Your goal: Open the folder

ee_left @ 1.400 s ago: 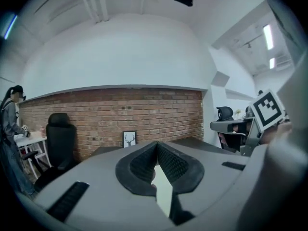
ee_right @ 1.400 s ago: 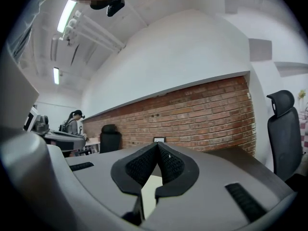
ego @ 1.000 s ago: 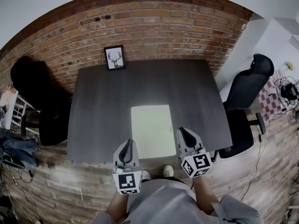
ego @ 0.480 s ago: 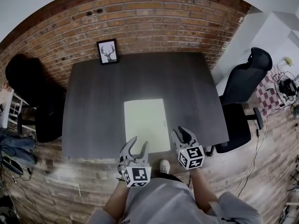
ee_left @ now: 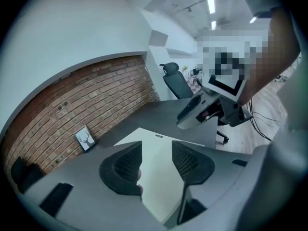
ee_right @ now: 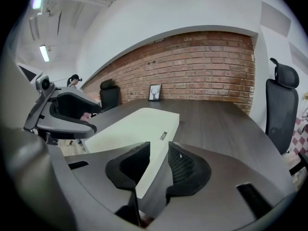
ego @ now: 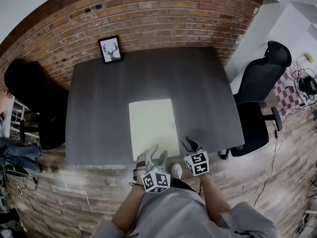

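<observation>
A pale, closed folder (ego: 152, 127) lies flat on the dark grey table (ego: 99, 113), near its front edge. My left gripper (ego: 153, 153) hangs at the folder's near edge, its jaws just opened, with nothing between them. In the left gripper view the folder (ee_left: 161, 186) shows through the gap of the left gripper (ee_left: 156, 154). My right gripper (ego: 188, 144) is at the folder's near right corner, jaws also just opened and empty. In the right gripper view the right gripper (ee_right: 159, 160) points over the folder (ee_right: 134, 126), whose small label (ee_right: 163, 135) is on its right edge.
A framed deer picture (ego: 110, 49) stands at the table's back left against the brick wall (ego: 163, 19). A black office chair (ego: 260, 88) is right of the table, and a dark chair (ego: 34, 90) is at the left. The person's torso (ego: 173, 212) is close to the table's front edge.
Both grippers have sunk toward the table's front edge. Their jaws went from shut to open. The left gripper has rolled, so both its fingers now show apart.
</observation>
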`<action>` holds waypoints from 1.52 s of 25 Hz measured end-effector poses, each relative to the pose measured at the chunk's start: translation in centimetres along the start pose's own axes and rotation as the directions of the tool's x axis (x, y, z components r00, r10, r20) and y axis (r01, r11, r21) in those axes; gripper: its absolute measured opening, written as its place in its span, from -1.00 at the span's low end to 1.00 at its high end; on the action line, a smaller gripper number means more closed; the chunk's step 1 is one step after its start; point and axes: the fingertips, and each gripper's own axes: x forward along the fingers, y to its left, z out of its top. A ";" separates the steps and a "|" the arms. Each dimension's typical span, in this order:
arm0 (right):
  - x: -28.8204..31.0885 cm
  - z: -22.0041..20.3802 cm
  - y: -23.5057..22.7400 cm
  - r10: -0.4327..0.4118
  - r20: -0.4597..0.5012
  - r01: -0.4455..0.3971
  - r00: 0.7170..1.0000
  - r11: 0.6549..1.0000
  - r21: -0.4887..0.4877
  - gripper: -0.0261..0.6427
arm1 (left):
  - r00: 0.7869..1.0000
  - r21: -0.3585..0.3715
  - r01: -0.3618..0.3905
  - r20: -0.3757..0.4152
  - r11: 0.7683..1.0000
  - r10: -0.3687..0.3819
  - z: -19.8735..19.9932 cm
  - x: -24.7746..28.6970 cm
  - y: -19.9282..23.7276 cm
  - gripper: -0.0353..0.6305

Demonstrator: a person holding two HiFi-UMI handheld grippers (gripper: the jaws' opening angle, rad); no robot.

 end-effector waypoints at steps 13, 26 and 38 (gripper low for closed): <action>1.9 -4.1 0.3 0.032 -0.110 -0.032 0.993 0.999 0.002 -0.66 | 0.991 0.146 0.130 -0.059 0.981 -0.122 -0.7 2.2 -5.3 -0.31; 2.4 -5.3 0.5 0.046 -0.143 -0.043 0.989 0.999 0.020 -0.66 | 0.975 0.280 0.212 -0.129 0.937 -0.182 -2.5 3.7 -8.2 -0.24; 2.5 -5.5 0.4 0.055 -0.144 -0.051 0.988 0.998 0.031 -0.65 | 0.972 0.384 0.208 -0.180 0.900 -0.148 -3.6 5.0 -9.2 -0.26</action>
